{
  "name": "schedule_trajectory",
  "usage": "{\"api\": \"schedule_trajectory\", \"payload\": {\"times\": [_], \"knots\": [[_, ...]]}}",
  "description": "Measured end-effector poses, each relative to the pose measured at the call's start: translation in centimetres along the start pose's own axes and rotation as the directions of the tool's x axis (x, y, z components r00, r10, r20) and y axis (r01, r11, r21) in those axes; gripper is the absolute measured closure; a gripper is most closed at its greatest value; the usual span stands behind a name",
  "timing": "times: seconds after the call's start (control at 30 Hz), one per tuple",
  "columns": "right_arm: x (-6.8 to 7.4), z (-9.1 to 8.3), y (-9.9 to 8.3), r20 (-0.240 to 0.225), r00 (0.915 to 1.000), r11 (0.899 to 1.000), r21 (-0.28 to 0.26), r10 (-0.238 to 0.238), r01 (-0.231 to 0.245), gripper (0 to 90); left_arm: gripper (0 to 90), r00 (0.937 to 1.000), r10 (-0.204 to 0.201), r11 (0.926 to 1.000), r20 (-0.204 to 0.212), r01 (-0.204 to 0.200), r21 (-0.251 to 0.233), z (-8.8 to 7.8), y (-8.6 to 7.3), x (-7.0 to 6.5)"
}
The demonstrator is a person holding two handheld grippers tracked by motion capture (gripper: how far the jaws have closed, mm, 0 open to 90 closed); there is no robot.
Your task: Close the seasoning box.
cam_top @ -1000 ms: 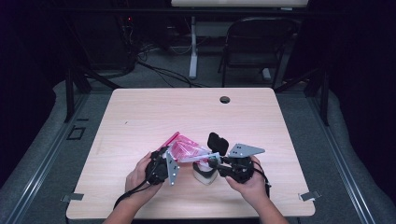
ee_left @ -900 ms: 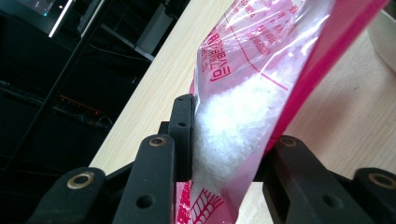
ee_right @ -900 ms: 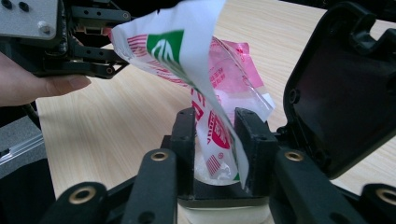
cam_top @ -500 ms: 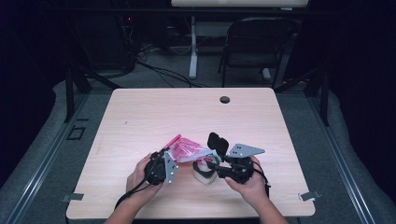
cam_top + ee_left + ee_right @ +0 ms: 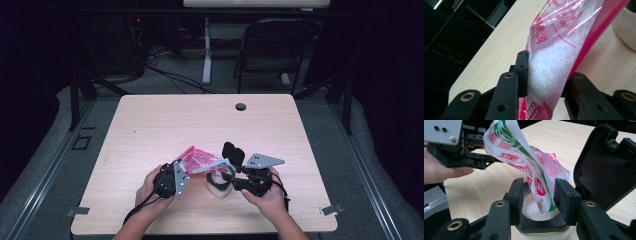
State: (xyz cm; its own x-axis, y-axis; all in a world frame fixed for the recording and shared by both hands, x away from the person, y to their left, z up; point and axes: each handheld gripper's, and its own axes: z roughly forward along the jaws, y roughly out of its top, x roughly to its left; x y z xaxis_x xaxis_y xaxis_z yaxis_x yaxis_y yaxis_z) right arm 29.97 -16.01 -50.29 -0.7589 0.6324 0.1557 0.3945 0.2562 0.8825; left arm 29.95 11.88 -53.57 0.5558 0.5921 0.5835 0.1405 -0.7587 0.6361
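We've got the light wooden table w/ the pink-and-clear plastic bag of white crystals near its front edge. The bag is soft, slippery, shifts inside; best pinched at the full bottom end. Left gripper is clamped there. The bag's long axis slants down to its mouth in the small white container w/ black hinged lid. Right gripper jaws just opened, pads apart either side of the bag's mouth.

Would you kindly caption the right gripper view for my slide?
Open right gripper flanks a red-and-green printed plastic bag tipping white crystals into a lidded container.
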Motion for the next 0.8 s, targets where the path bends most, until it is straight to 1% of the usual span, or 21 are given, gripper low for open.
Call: {"api": "schedule_trajectory", "payload": {"times": [0.27,0.37,0.47,0.53,0.6,0.7,0.8], "knots": [[-0.2,-0.1,0.0,0.004,1.0,1.0,-0.007,0.008,-0.008,59.8,72.3,0.9977,-0.056,0.9984,0.037,0.056,-0.006,0.2,-0.4,0.2],[-0.2,-0.1,0.0,0.001,0.9999,1.0,-0.011,0.01,-0.01,59.9,72.3,0.9967,-0.066,0.9978,0.047,0.066,-0.006,0.3,-0.5,0.3],[-0.2,-0.1,0.0,0.001,0.9999,1.0,-0.012,0.011,-0.011,59.8,72.4,0.9935,-0.095,0.9954,0.062,0.095,-0.01,0.4,-0.5,0.4],[-0.2,-0.1,0.0,0.0,0.9999,1.0,-0.016,0.014,-0.014,59.9,72.4,0.9922,-0.103,0.9945,0.07,0.104,-0.009,0.4,-0.6,0.4],[-0.1,-0.1,0.0,-0.001,0.9999,1.0,-0.018,0.015,-0.015,59.8,72.4,0.9902,-0.115,0.9931,0.079,0.117,-0.01,0.5,-0.8,0.5],[-0.2,-0.1,0.0,-0.003,0.9999,1.0,-0.026,0.014,-0.014,59.8,72.4,0.9823,-0.156,0.9873,0.103,0.158,-0.012,0.7,-1.1,0.5],[-0.2,-0.2,0.0,0.003,0.9999,0.999,-0.033,0.014,-0.014,59.8,72.4,0.9771,-0.176,0.9841,0.12,0.178,-0.007,0.9,-1.3,0.6]]}}
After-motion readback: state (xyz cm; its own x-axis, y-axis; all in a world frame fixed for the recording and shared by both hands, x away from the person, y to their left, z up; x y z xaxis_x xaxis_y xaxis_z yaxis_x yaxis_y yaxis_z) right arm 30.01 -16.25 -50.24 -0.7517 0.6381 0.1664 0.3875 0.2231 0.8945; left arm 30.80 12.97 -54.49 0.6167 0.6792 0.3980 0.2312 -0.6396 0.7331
